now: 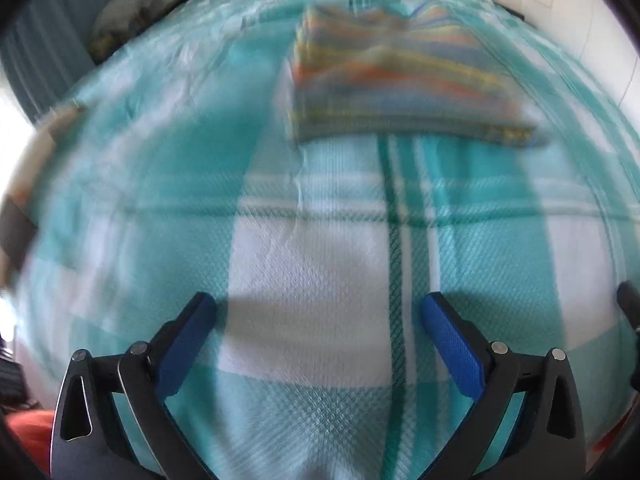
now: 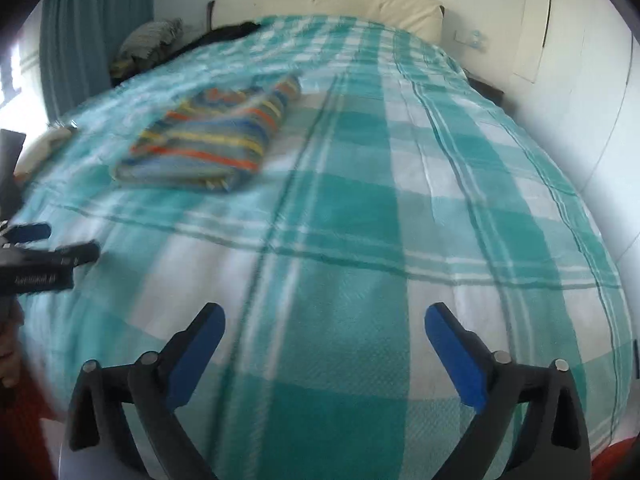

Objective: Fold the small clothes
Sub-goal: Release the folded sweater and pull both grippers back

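A folded striped garment [image 1: 400,80], in blue, orange and yellow bands, lies flat on the teal checked bedspread [image 1: 320,264]. In the right wrist view the garment [image 2: 204,140] lies to the far left on the bedspread [image 2: 360,200]. My left gripper [image 1: 318,312] is open and empty, low over the bedspread, well short of the garment. My right gripper [image 2: 325,320] is open and empty over the near part of the bed. The left gripper also shows at the left edge of the right wrist view [image 2: 52,244]. Both views are motion-blurred.
A cream headboard [image 2: 328,0] stands at the far end of the bed. A teal curtain [image 2: 92,28] hangs at the left, with a heap of clothes [image 2: 152,40] by the bed's far left corner. A white wall [image 2: 580,80] runs along the right side.
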`<act>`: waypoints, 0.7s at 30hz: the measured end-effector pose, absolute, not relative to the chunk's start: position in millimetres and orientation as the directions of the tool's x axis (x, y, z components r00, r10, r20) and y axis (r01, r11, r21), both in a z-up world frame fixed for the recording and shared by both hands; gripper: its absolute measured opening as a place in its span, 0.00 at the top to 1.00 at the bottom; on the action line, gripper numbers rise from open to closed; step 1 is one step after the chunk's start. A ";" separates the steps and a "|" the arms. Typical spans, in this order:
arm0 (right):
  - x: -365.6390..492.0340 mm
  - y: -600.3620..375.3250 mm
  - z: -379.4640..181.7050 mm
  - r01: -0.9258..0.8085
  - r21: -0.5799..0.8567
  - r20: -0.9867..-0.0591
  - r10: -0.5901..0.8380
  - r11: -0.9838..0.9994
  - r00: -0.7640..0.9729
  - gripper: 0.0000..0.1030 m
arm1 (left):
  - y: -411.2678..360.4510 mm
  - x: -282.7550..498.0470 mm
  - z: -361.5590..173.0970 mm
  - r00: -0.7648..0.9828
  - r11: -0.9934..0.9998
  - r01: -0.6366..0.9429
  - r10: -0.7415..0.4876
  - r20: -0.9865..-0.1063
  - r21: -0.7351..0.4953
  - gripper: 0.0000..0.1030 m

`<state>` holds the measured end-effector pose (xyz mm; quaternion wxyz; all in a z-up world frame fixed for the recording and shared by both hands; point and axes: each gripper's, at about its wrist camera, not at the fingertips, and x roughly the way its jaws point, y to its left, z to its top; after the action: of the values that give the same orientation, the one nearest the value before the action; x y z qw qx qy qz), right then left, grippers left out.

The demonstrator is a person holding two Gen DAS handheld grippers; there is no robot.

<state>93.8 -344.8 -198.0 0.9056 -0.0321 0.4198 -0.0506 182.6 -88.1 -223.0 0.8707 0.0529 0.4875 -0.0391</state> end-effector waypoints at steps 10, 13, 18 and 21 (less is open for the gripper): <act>98.0 -357.4 -227.9 0.052 -0.052 -0.769 -0.074 0.997 0.635 0.00 | -84.0 169.9 -217.8 0.566 0.991 0.130 -0.038 -0.824 0.043 0.00; 97.9 -356.8 -228.0 0.053 -0.058 -0.765 -0.078 0.997 0.640 0.00 | -83.6 168.1 -221.5 0.572 0.988 0.146 -0.049 -0.819 0.043 0.00; 95.9 -356.2 -229.4 0.045 -0.051 -0.765 -0.068 0.998 0.640 0.00 | -86.3 171.1 -222.6 0.571 0.986 0.156 -0.043 -0.820 0.057 0.00; 97.4 -356.8 -229.9 0.041 -0.047 -0.769 -0.063 0.998 0.636 0.00 | -85.5 170.1 -222.7 0.572 0.984 0.167 -0.050 -0.819 0.056 0.01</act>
<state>97.4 -356.8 -229.9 0.9044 -0.0127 0.4256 -0.0287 170.1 -85.5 -222.7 0.8844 0.0635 0.4584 -0.0613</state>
